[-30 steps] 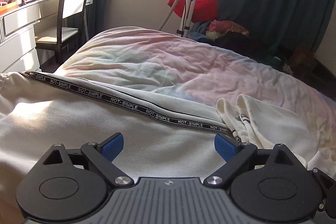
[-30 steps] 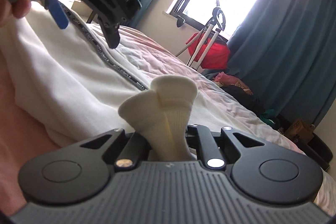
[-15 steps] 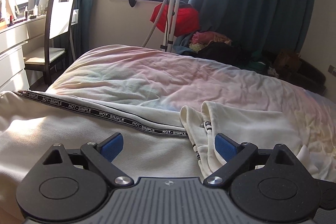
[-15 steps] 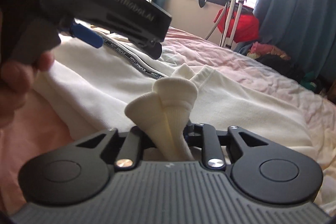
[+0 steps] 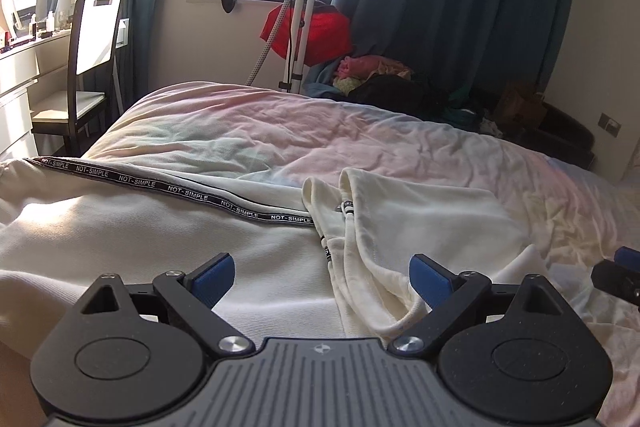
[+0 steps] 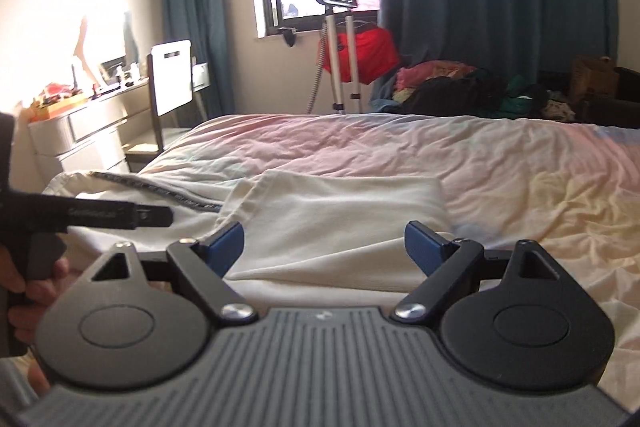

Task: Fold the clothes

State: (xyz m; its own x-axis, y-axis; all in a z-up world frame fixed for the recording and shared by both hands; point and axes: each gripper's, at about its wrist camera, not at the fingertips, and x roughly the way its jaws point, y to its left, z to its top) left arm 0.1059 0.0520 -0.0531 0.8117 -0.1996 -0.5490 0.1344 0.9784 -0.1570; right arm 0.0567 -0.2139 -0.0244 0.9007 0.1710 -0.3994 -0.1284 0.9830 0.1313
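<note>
A cream garment (image 5: 160, 247) with a black "NOT-SIMPLE" band (image 5: 180, 191) is spread over the bed. Its folded-over end (image 5: 420, 223) with a drawstring lies flat to the right, and shows in the right wrist view too (image 6: 340, 207). My left gripper (image 5: 322, 275) hovers open just above the cloth, nothing between its blue pads. My right gripper (image 6: 324, 247) hangs above the folded end, its jaws opening and empty. In the right wrist view the left gripper's black finger (image 6: 120, 215) reaches in from the left, held by a hand (image 6: 24, 287).
The pink, wrinkled duvet (image 5: 320, 131) covers the bed beyond the garment. A chair (image 5: 96, 39) and a dresser (image 6: 80, 131) stand at the left. A steamer stand (image 5: 298, 27), a red cloth (image 5: 316, 35) and a clothes pile (image 5: 380, 75) are under the window.
My right gripper let go of the bunched cream cloth, opened wide, rose and rolled level. The folded end now lies flat. My left gripper shifted to the right over the garment, still open.
</note>
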